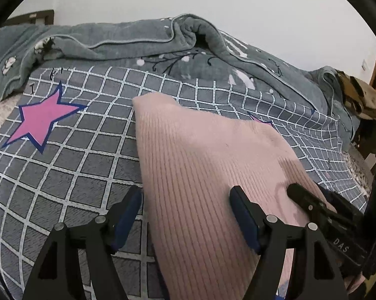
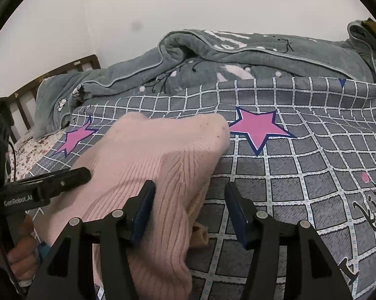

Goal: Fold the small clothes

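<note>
Pink ribbed garment (image 1: 203, 165) lies folded on the checked bedsheet (image 1: 82, 165), its left edge between the parted, empty fingers of the left gripper (image 1: 186, 215). Its right edge lies between the right gripper (image 2: 190, 212) fingers, also apart and pressing nothing.

Both my cameras ride low and close over the bed, tilted down along their fingers toward the wall. Left wrist view sits at the pink ribbed garment (image 1: 200, 162), near its left edge; right wrist view at its right edge. Shared ground: garment, checked sheet (image 2: 300, 175), rumpled grey blanket (image 1: 137, 42); each view catches the other gripper.
</note>
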